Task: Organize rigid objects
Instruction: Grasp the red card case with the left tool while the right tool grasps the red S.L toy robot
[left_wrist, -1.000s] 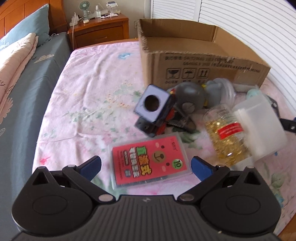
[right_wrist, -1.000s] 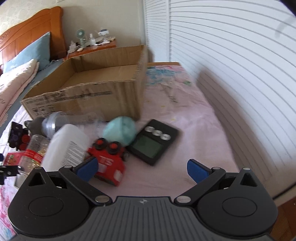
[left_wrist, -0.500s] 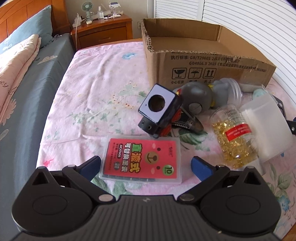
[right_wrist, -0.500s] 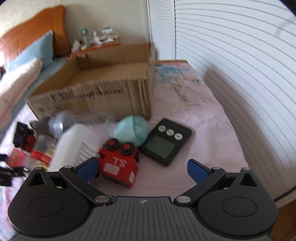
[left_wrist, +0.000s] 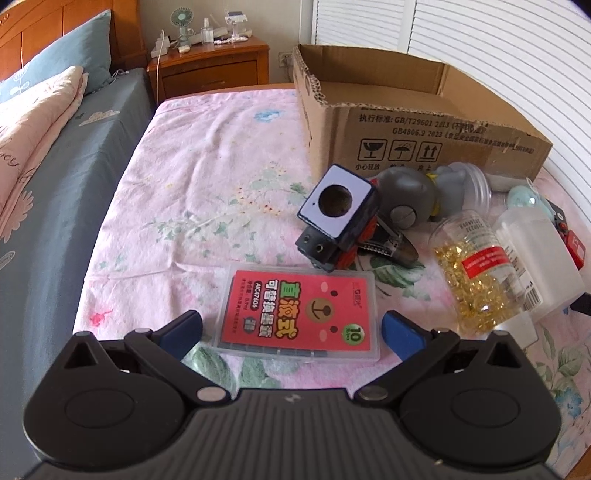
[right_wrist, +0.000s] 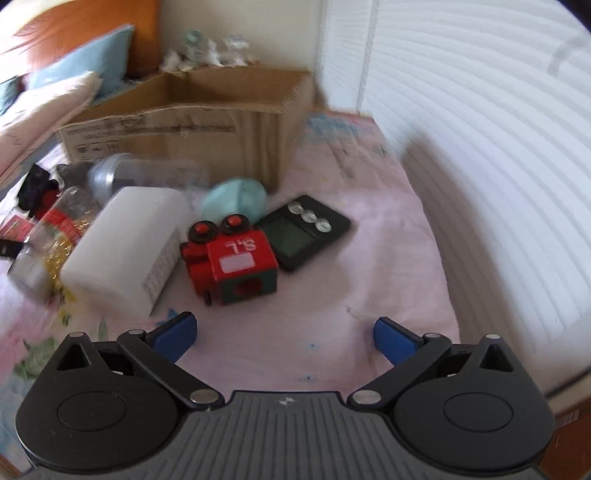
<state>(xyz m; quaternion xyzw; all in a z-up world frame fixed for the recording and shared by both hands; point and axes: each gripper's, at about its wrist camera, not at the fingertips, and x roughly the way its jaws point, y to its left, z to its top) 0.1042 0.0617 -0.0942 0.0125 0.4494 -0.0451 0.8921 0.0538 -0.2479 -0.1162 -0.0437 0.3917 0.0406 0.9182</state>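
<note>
1. Our left gripper (left_wrist: 291, 326) hangs with jaws spread wide, its blue fingertips (left_wrist: 183, 328) flanking the near end of the red-labelled plastic case (left_wrist: 301, 312), which lies flat on the pink floral sheet (left_wrist: 207, 192).
2. Our right gripper (right_wrist: 284, 334) is likewise agape and holds nothing; the red toy truck (right_wrist: 232, 258) lies just ahead of it, between the white bottle (right_wrist: 125, 243) and the black timer (right_wrist: 303, 230).
3. The cardboard box (left_wrist: 424, 136) stands behind the clutter, open-topped.

Cardboard box (left_wrist: 417, 125): refill case (left_wrist: 301, 317) well before it, capsule bottle (left_wrist: 471, 273) before, toy truck (right_wrist: 231, 260) before its corner.
</note>
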